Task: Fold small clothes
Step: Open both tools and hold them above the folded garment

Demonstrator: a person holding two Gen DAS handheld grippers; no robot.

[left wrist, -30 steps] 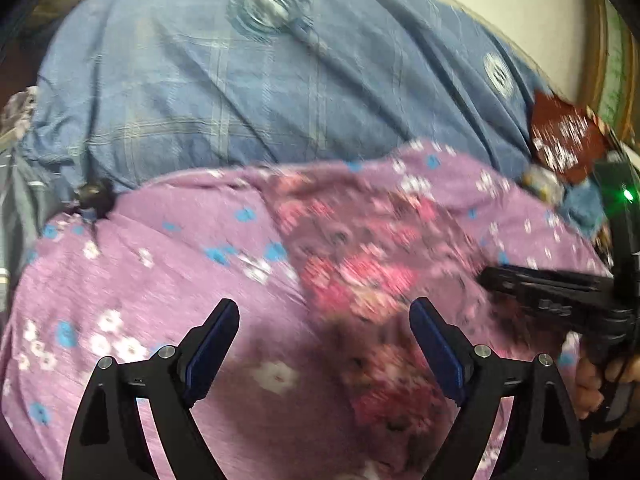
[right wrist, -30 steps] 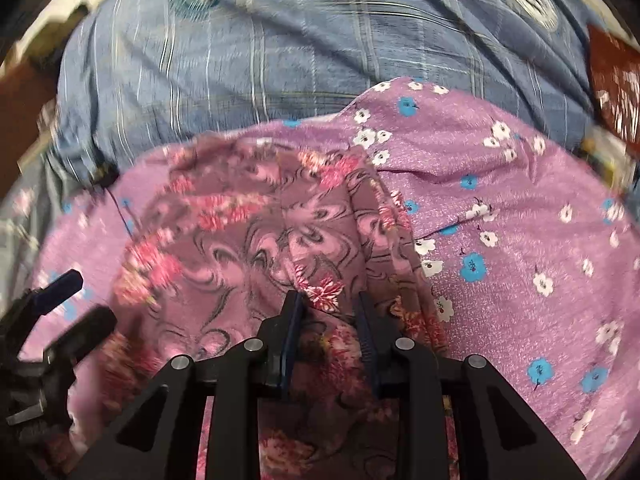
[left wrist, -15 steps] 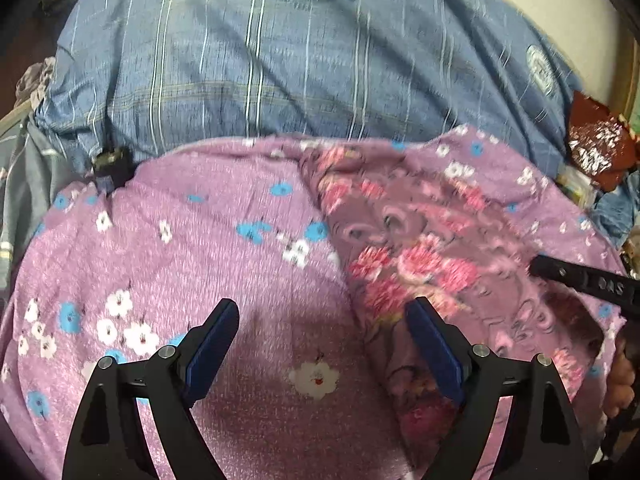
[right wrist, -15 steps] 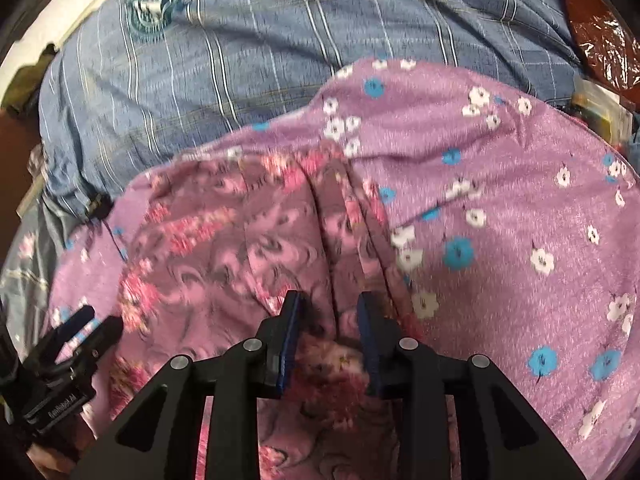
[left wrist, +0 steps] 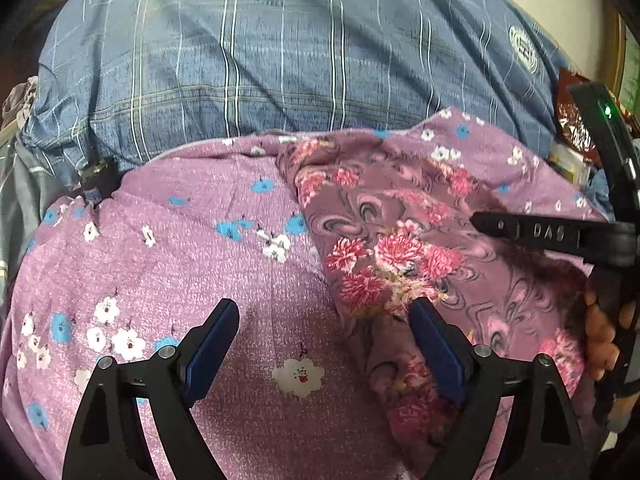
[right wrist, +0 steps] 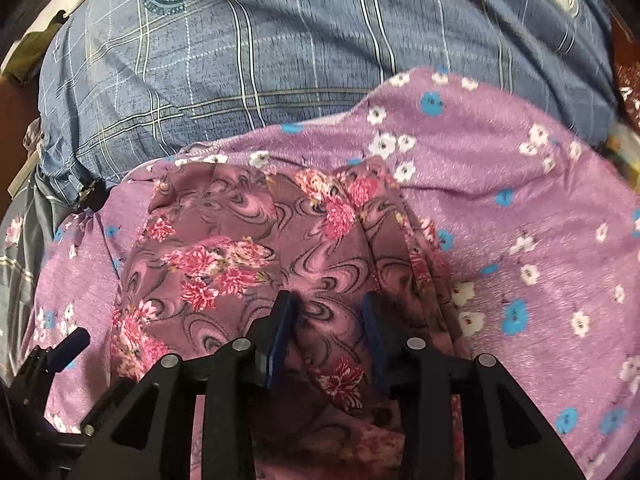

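Observation:
A small mauve garment with pink flowers and dark swirls (left wrist: 404, 248) lies rumpled on a purple flowered blanket (left wrist: 180, 264). My left gripper (left wrist: 324, 320) is open and empty, its left finger over the blanket and its right finger at the garment's left edge. The garment fills the middle of the right wrist view (right wrist: 248, 256). My right gripper (right wrist: 326, 312) has its jaws partly apart with a fold of the garment between them; it also shows in the left wrist view (left wrist: 532, 232), held by a hand at the right.
A blue checked sheet (left wrist: 280, 60) covers the bed behind the blanket (right wrist: 520, 208). A small dark clip (left wrist: 94, 184) sits at the blanket's left corner. A dark red packet (left wrist: 576, 120) lies at the far right edge.
The right gripper's jaws have spread wider over the garment fold. The garment has shifted right and lies flatter. Both views have drawn closer to the bed.

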